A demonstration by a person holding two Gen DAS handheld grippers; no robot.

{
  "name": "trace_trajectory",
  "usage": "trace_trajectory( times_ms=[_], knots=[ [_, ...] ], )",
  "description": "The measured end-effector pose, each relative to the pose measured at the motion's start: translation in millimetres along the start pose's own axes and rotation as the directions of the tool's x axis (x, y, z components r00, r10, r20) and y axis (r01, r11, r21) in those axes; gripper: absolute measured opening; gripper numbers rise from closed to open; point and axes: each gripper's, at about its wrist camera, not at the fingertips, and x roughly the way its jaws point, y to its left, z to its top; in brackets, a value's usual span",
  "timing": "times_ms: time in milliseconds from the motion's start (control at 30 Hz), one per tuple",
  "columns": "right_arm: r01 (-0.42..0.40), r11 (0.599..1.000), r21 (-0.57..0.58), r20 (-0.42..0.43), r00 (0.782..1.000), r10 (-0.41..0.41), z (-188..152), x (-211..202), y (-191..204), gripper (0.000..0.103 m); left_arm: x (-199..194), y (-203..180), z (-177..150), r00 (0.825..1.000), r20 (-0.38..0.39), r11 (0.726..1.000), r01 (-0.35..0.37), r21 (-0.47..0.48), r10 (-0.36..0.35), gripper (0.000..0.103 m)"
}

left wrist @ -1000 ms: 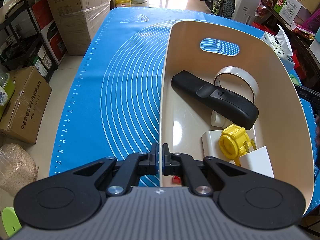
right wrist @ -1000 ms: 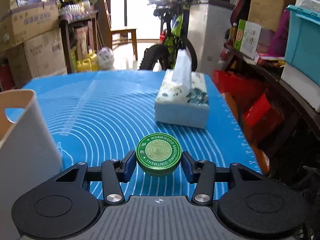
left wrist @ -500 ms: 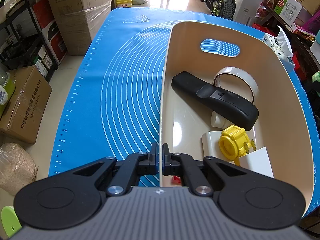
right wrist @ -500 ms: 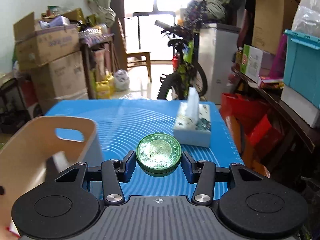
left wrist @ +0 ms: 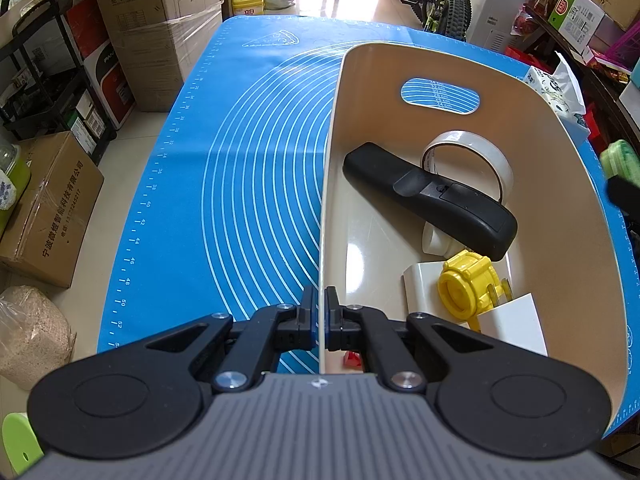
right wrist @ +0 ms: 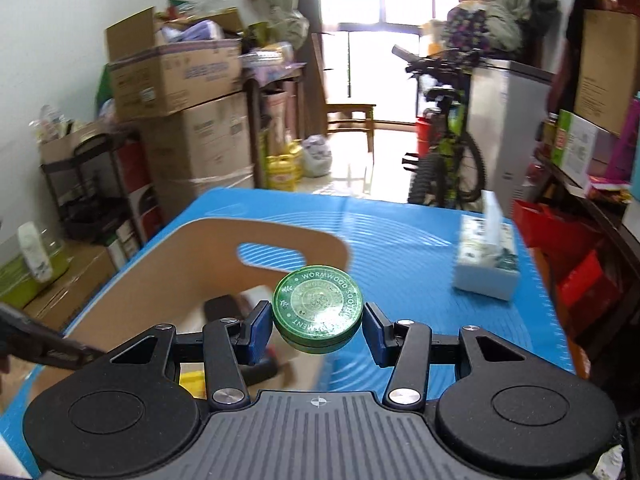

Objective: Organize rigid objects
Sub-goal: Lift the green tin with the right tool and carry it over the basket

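Observation:
My left gripper (left wrist: 320, 312) is shut on the near left wall of a beige bin (left wrist: 326, 184) on a blue mat (left wrist: 240, 160). Inside the bin lie a black remote (left wrist: 432, 204), a tape roll (left wrist: 472, 152), a yellow plastic piece (left wrist: 466, 290) and white blocks (left wrist: 516, 328). My right gripper (right wrist: 318, 324) is shut on a round green ointment tin (right wrist: 318, 308), held in the air over the bin's right rim (right wrist: 280, 228). The tin also shows blurred at the right edge of the left wrist view (left wrist: 620, 160).
A tissue box (right wrist: 486, 264) stands on the mat to the right of the bin. Cardboard boxes (left wrist: 160, 20) and a black rack (left wrist: 48, 92) line the left side of the table. A bicycle (right wrist: 444, 152) stands beyond the far edge.
My right gripper has lifted the green tin and carried it left, from beside the tissue box to over the bin. My left gripper has held still on the bin wall.

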Motion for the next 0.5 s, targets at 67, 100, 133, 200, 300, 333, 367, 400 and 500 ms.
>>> trace_trajectory(
  times_ms=[67, 100, 133, 200, 300, 333, 367, 400, 500],
  knots=[
    [-0.022, 0.999, -0.025, -0.007, 1.000, 0.021, -1.0, 2.2, 14.1, 0.054, -0.1, 0.2, 0.0, 1.000, 0.000, 1.000, 0.000, 0.000, 0.000, 0.005],
    [-0.031, 0.999, -0.035, -0.011, 0.999, 0.031, -1.8, 2.6, 20.0, 0.054, 0.0, -0.1, 0.0, 1.000, 0.000, 1.000, -0.001, 0.000, 0.001, 0.005],
    [-0.039, 0.998, -0.044, -0.017, 0.999, 0.038, -2.4, 3.3, 25.3, 0.054, 0.1, -0.1, -0.1, 1.000, 0.000, 1.000, -0.001, 0.000, 0.001, 0.005],
    [-0.060, 0.997, -0.057, -0.036, 0.998, 0.058, -4.6, 7.0, 35.3, 0.054, -0.5, -0.1, -0.1, 1.000, 0.000, 1.000, -0.002, 0.002, 0.002, 0.005],
    [-0.083, 0.993, -0.083, -0.065, 0.995, 0.078, -9.3, 11.7, 48.6, 0.054, -0.6, 0.2, 0.0, 1.000, 0.000, 1.000, -0.003, 0.002, 0.003, 0.005],
    [-0.089, 0.991, -0.095, -0.073, 0.994, 0.082, -11.7, 12.2, 53.8, 0.054, -0.6, 0.1, 0.0, 1.000, 0.000, 1.000, -0.003, 0.002, 0.003, 0.005],
    [-0.093, 0.990, -0.108, -0.082, 0.993, 0.084, -13.4, 13.8, 59.3, 0.054, -0.7, 0.5, 0.1, 1.000, 0.000, 1.000, -0.003, 0.003, 0.003, 0.005],
    [-0.096, 0.988, -0.123, -0.096, 0.992, 0.085, -15.7, 15.7, 64.4, 0.054, -0.6, 0.2, 0.0, 1.000, 0.000, 1.000, -0.003, 0.003, 0.003, 0.005],
    [-0.105, 0.984, -0.144, -0.139, 0.987, 0.085, -22.0, 21.1, 72.8, 0.054, -1.0, 0.8, 0.1, 1.000, 0.001, 1.000, -0.003, 0.003, 0.003, 0.005]
  ],
)
